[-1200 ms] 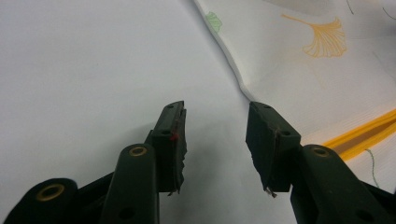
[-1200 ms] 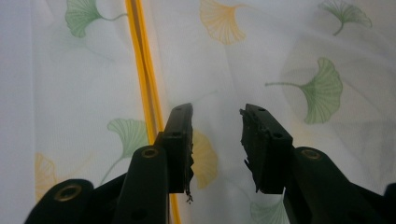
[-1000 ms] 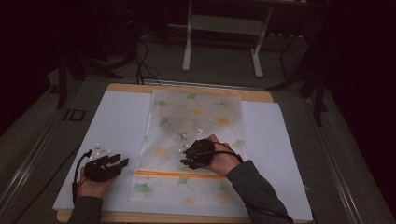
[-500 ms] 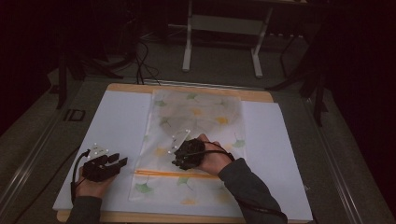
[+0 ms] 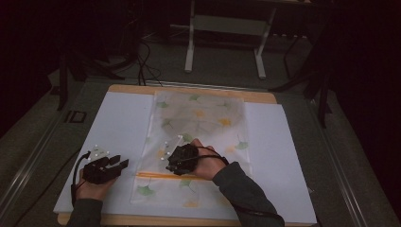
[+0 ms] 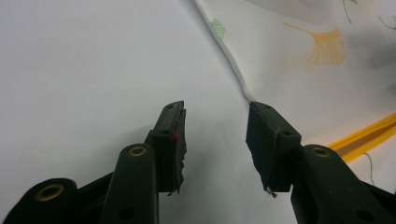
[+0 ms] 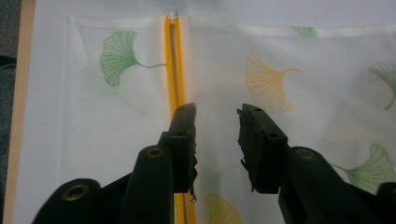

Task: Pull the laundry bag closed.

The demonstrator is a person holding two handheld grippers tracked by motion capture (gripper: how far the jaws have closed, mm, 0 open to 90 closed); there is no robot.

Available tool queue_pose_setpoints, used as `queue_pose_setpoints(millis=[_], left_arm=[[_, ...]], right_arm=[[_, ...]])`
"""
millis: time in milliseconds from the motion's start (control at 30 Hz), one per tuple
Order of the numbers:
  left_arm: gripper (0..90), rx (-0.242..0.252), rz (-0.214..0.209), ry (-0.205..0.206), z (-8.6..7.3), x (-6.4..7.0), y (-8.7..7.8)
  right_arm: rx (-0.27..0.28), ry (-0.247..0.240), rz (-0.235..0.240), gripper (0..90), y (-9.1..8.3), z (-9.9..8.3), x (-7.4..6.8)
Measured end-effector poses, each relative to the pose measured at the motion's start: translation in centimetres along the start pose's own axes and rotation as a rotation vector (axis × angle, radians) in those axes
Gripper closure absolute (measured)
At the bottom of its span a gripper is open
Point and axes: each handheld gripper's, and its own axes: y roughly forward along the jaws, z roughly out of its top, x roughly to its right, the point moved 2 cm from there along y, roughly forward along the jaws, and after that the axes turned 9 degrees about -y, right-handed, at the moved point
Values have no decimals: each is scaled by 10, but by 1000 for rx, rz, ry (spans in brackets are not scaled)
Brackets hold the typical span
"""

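A thin, translucent pouch [image 5: 198,142] printed with green and yellow ginkgo leaves lies flat along the middle of a white sheet [image 5: 118,127] that covers a pale wooden table [image 5: 265,97]; a straight orange-yellow zipper strip [image 5: 165,175] crosses the pouch near its 6 o'clock end; in the right gripper view the pouch fabric shows a fine woven grain and soft creases, and a small clear slider [image 7: 173,14] sits at the strip's far end, at the pouch's edge.

The right gripper [image 5: 171,161], matte black with chipped, ragged pads, hovers over the pouch just above the zipper strip, pointing toward 9 o'clock; its jaws stand apart with nothing between them; one jaw overlaps the strip in its own view.

The left gripper [image 5: 120,163] sits at 8 o'clock on the bare white sheet, just beside the pouch's long edge; its jaws are spread and empty, one tip close against that slightly lifted edge.

The sheet lies smooth and bare at 9 and 3 o'clock of the pouch; a narrow wooden margin shows at 12 and 6 o'clock; dark floor [image 5: 331,156] surrounds the table.
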Motion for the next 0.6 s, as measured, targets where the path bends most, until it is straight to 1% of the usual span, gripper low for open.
queue_pose_setpoints(millis=[167,400,500,600], left_arm=[[576,-2,-2,4,0,0,0],[577,0,-2,2,0,0,0],[577,0,-2,1,0,-1,0],[577,0,-2,1,0,-1,0]], right_arm=[[3,-10,3,678,5,7,-1],[-1,-22,11,720,14,19,-4],[7,-25,10,715,17,24,-4],[19,-17,10,716,20,30,-3]])
